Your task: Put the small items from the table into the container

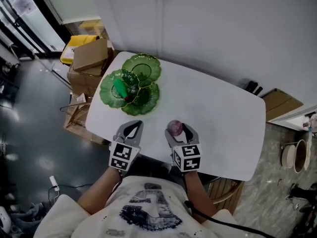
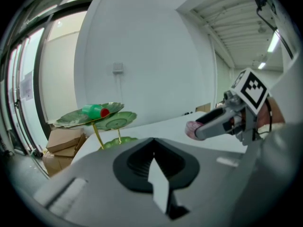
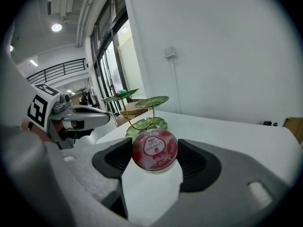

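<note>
The green tiered dish is standing far left on the worktop. Your left hand-held gripper is hanging closed and empty. Your right hand-held gripper is clamping the red jelly cup by its sides; tipping forward risks it slipping out short of the dish.

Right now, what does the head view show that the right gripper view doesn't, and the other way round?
Only the head view: the whole outline of the table, cardboard boxes on the floor beside it, and the person's shirt. Only the right gripper view: the print on the red lid of the small cup, ceiling lamps and a railing. Both: the right gripper shut on that cup, the shut left gripper, and the green tiered dish with a green item on its top leaf.
</note>
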A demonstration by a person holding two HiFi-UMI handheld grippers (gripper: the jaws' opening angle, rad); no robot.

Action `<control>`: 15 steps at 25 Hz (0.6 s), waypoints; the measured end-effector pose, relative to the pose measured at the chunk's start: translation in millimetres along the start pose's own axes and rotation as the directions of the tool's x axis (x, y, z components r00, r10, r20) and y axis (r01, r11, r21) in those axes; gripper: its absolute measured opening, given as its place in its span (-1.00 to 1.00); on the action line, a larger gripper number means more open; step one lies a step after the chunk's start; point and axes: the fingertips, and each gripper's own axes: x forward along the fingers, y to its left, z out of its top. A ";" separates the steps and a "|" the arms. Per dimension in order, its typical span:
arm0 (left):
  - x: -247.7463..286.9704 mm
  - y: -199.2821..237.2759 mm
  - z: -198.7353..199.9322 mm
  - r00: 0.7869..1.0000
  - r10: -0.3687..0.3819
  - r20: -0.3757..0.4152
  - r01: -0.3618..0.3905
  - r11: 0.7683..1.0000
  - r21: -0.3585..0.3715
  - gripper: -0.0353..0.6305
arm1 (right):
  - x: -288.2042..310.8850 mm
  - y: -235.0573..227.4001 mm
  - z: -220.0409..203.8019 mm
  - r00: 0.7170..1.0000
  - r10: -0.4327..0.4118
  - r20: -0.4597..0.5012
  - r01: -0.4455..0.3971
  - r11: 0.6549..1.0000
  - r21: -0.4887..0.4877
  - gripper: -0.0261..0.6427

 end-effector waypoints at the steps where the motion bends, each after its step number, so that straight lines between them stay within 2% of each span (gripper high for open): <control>1: -1.4 6.6 -3.3 1.000 -0.003 -0.003 0.003 1.000 -0.004 -0.93 | 4.8 4.7 2.2 1.000 -0.002 -0.003 0.002 1.000 -0.002 -0.03; 15: -3.9 97.3 -56.1 0.995 -0.087 -0.043 0.085 0.996 -0.036 -0.93 | 98.8 74.1 11.5 0.996 -0.033 -0.085 0.034 0.999 0.010 -0.03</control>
